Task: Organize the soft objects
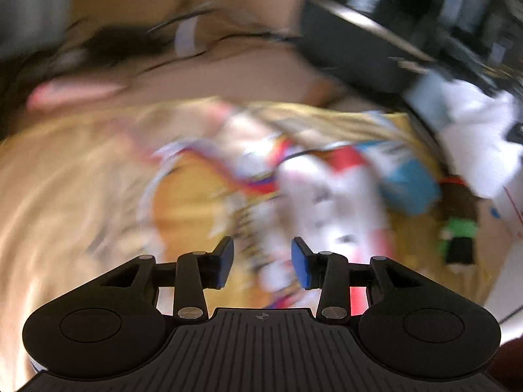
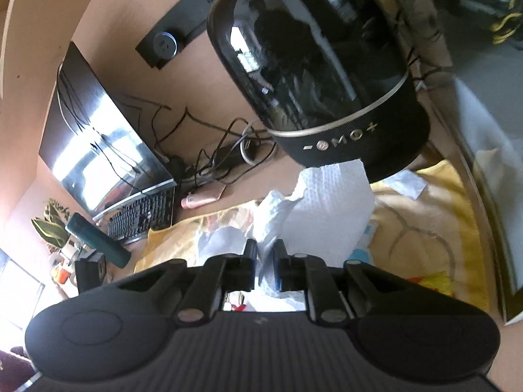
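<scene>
Right gripper (image 2: 263, 266) first: its jaws are nearly together, pinching a fold of white paper towel (image 2: 327, 205) between the blue pads, and the sheet rises straight ahead of the fingers, crumpled near the grip and flatter farther out. Its long side runs away from the gripper toward the big black speaker (image 2: 327, 81), whose base the far edge of the sheet reaches or overlaps in this view. Beneath it spreads the yellow blanket (image 2: 425, 222), running off to the right.

Over to the left gripper (image 1: 263, 266): jaws apart, nothing between the pads, hanging above the same yellow blanket (image 1: 81, 196). The picture smears badly here, so I would only guess that the white, red and blue shapes (image 1: 320, 189) just ahead of the fingers are print or cloth lying on it. The white towel (image 1: 477, 150) sits far off to the left gripper's right, so the right hand is plainly the one that owns it. A keyboard (image 2: 147, 215) and monitor (image 2: 104, 143) stand well clear, back on the desk.
</scene>
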`<state>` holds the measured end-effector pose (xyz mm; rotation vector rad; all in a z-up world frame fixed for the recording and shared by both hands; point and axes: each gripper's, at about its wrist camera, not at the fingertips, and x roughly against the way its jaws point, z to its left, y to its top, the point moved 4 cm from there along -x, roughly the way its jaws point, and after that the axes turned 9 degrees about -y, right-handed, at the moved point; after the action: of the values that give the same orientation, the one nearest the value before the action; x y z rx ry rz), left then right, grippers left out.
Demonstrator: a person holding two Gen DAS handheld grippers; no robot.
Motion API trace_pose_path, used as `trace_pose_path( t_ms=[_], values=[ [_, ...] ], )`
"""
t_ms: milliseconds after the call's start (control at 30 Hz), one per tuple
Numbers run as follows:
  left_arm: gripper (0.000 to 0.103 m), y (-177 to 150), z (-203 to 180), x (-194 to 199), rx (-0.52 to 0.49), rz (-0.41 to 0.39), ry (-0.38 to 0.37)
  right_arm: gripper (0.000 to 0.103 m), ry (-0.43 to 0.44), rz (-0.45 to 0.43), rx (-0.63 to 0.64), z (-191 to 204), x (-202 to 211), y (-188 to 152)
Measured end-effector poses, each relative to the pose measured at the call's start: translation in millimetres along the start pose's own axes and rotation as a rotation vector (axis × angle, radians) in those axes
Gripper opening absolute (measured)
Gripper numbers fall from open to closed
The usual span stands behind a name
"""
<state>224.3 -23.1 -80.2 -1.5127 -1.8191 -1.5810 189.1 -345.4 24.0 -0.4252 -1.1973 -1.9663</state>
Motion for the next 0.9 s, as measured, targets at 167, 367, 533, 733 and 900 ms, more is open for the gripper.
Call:
trace_pose_path(
  t_ms=[167, 367, 533, 733, 900],
  values=[
    [0.041, -9, 21, 17, -0.015, -0.004, 0.08, 0.014, 0.004, 0.024, 0.027, 6, -13, 1],
    [0.041, -18, 47, 42, -0.024, 0.02, 0.173, 0.014, 0.004, 0.018, 0.012, 1, -14, 1],
    [0.06, -6, 42, 52, 0.016, 0.038, 0.138, 0.014, -0.001, -0.003, -0.008, -3, -9, 2],
    [0.091, 57, -63, 13, -0.148, 0.059, -0.129, 0.014, -0.01, -0.027, -0.043, -7, -3, 1],
    [0.062, 79, -104, -58, -0.257, 0.225, -0.111, 0.014, -0.006, -0.063, -0.042, -2, 8, -7]
  ],
)
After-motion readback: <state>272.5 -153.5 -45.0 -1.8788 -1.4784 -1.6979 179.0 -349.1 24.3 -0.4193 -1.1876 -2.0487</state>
